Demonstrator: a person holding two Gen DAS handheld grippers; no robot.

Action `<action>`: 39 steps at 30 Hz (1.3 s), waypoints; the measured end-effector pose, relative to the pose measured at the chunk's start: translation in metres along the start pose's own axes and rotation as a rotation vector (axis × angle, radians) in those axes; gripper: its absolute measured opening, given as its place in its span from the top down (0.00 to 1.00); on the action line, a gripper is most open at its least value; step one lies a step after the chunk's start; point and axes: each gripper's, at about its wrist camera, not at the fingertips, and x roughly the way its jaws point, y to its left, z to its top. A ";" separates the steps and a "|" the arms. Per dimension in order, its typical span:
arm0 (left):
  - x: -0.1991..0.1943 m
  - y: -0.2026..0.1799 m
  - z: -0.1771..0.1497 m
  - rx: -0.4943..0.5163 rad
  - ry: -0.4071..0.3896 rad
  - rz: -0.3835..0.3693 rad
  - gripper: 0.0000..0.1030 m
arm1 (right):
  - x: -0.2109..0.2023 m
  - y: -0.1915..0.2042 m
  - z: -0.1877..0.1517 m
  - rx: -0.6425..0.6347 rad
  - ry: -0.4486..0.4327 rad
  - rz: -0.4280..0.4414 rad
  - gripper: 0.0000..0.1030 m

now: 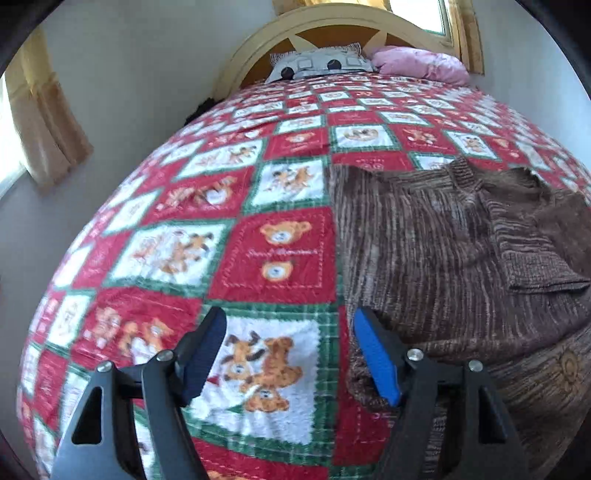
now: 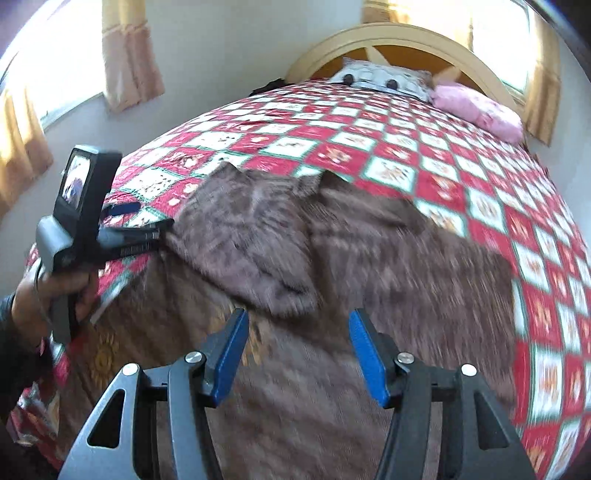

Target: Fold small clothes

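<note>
A ribbed brown knit garment (image 1: 424, 251) lies on a quilted cotton bedspread (image 1: 273, 254) below a painted wooden headboard (image 1: 332, 22).

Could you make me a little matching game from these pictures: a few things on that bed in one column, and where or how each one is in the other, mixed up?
Things:
1. brown sweater
2. pink pillow
3. grey cushion
4. left claw

Descriptions:
A. open, nothing between its pads
B. spread on the quilt, one sleeve folded across the body
C. at the headboard, beside the window corner
D. at the headboard, with two dark round spots

Pairs: 1-B, 2-C, 3-D, 4-A
</note>
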 end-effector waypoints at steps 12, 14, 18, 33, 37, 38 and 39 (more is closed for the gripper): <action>0.003 0.009 -0.005 -0.057 0.004 -0.098 0.21 | 0.081 0.014 0.028 -0.059 0.085 -0.091 0.89; 0.004 0.009 -0.005 -0.059 0.001 -0.100 0.21 | 0.070 -0.001 0.031 0.019 0.048 -0.050 0.90; 0.003 0.006 -0.005 -0.044 -0.003 -0.091 0.21 | 0.056 -0.047 0.030 0.206 0.013 -0.035 0.90; -0.024 0.008 -0.010 -0.049 -0.130 -0.121 0.00 | 0.042 -0.047 -0.007 0.353 0.066 0.148 0.57; -0.020 0.003 -0.009 -0.028 -0.099 -0.132 0.00 | 0.050 -0.044 -0.014 0.362 0.100 0.154 0.76; -0.017 0.001 -0.008 -0.016 -0.084 -0.133 0.00 | 0.050 -0.041 -0.012 0.352 0.093 0.146 0.82; -0.015 -0.001 -0.008 -0.007 -0.076 -0.134 0.00 | 0.048 -0.039 -0.010 0.343 0.077 0.138 0.91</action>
